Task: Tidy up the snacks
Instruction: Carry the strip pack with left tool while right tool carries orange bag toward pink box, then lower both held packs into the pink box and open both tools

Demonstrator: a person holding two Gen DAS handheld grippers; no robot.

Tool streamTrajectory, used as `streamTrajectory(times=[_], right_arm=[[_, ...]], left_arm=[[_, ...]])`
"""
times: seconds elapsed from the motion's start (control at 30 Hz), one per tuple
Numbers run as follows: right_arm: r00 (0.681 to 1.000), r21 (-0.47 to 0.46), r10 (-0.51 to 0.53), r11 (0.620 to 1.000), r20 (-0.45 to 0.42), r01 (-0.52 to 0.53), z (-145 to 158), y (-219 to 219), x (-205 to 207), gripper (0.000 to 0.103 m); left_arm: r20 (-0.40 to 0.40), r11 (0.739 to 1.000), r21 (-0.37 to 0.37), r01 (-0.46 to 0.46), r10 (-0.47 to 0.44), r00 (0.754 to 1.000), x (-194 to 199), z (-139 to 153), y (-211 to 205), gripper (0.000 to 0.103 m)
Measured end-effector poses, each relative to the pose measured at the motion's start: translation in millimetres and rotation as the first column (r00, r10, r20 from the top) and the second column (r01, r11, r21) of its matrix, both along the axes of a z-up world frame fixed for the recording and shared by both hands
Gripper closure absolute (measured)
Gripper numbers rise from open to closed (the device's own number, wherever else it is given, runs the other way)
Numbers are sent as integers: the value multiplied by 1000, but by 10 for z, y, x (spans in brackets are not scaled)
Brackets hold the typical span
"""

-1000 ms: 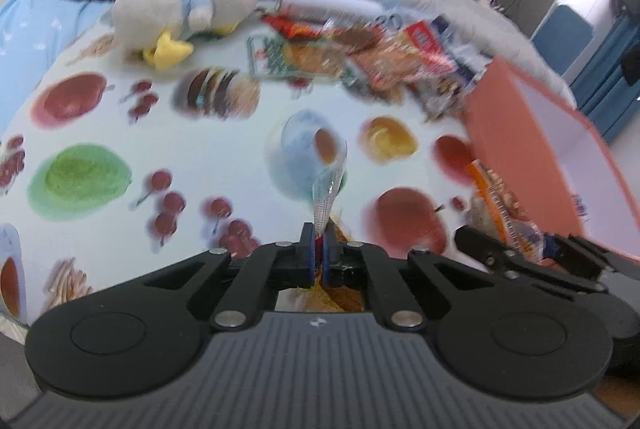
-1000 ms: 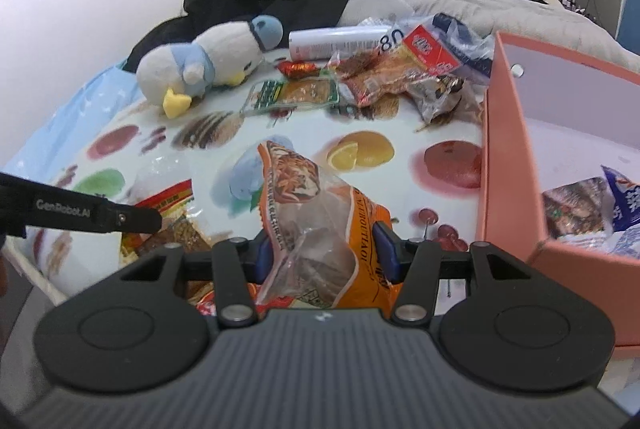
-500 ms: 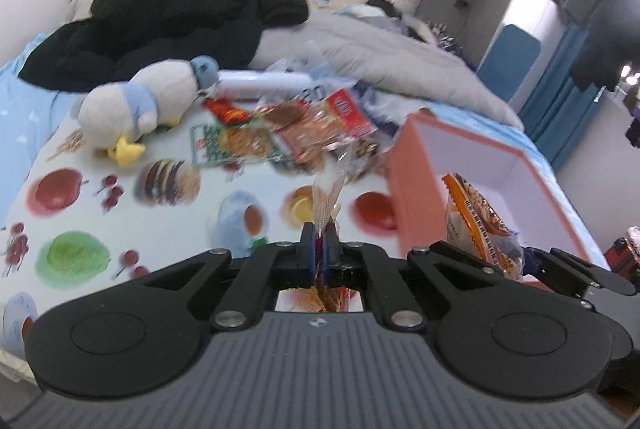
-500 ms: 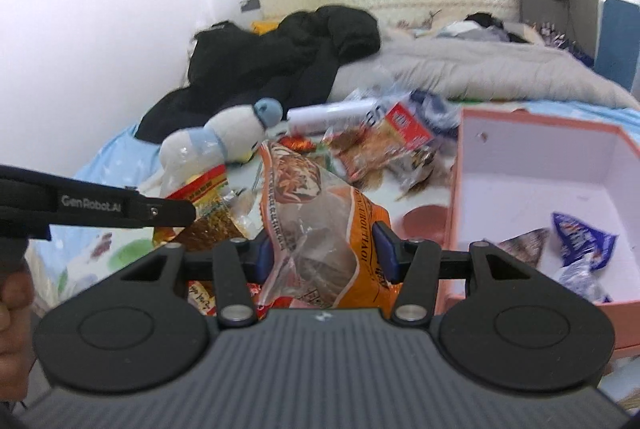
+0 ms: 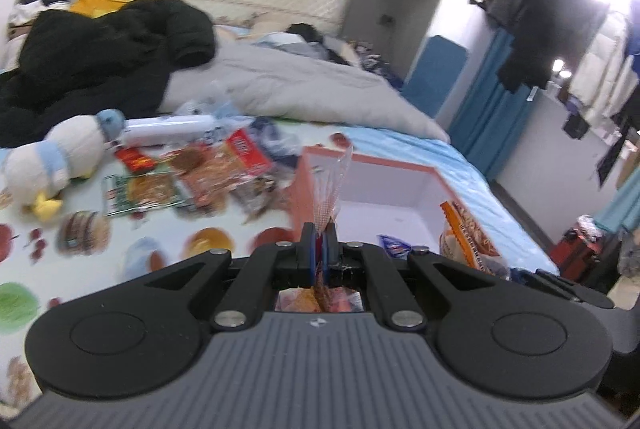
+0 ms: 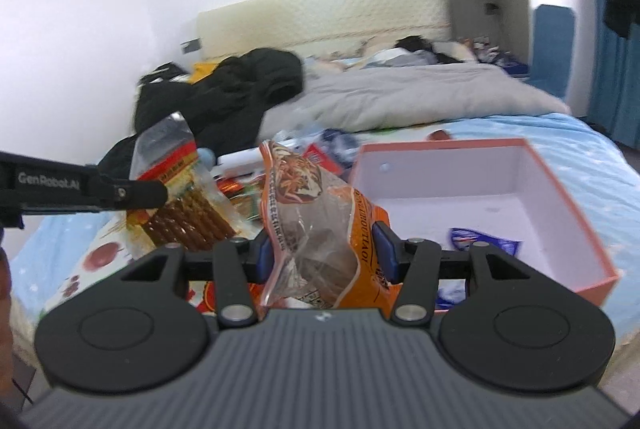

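Observation:
My left gripper (image 5: pixel 319 249) is shut on the thin clear edge of a red-and-yellow snack bag (image 5: pixel 332 185); the bag of brown sticks (image 6: pixel 176 197) shows whole in the right wrist view, held in the air at left. My right gripper (image 6: pixel 324 253) is shut on an orange snack bag (image 6: pixel 320 225), also visible in the left wrist view (image 5: pixel 466 237). Both are raised above the bed, near the orange box (image 6: pixel 560 197) with a white inside (image 5: pixel 384 189). A blue packet (image 6: pixel 480 243) lies in the box. More snack packets (image 5: pixel 200 177) lie in a pile on the fruit-print cloth (image 5: pixel 120 253).
A plush penguin (image 5: pixel 56 157) and a white tube (image 5: pixel 168 127) lie near the snack pile. A black jacket (image 5: pixel 100 53) and a grey duvet (image 5: pixel 300 85) lie behind. Blue curtains (image 5: pixel 480 109) and hanging clothes are at the right.
Both grippers have risen and swung right toward the box, each carrying its bag. The box now sits straight ahead of them and the snack pile has dropped to the left.

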State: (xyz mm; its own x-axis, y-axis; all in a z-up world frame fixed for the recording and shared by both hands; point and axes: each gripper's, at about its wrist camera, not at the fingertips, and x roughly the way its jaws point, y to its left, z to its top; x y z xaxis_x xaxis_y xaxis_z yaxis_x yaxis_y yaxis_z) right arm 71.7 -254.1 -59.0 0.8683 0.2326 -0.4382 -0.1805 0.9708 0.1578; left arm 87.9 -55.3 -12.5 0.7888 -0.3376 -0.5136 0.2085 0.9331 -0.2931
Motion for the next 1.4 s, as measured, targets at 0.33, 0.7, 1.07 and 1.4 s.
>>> streamTrajectory(times=[0.33, 0.7, 1.07, 1.4], right_arm=[[992, -12, -122, 992, 39, 123, 88, -575, 47, 50], [987, -9, -162, 987, -23, 162, -100, -1014, 456, 50], [984, -15, -130, 992, -124, 129, -480, -1182, 997, 50], [978, -15, -126, 992, -164, 125, -609, -1202, 1171, 32]], left_arm=[[48, 995, -10, 102, -101, 994, 243, 197, -631, 100], [-56, 992, 6, 127, -127, 990, 978, -160, -1130, 100], [-186, 986, 120, 118, -95, 978, 1558, -584, -1391, 99], [-224, 984, 142, 107, -74, 972, 1657, -751, -1456, 73]])
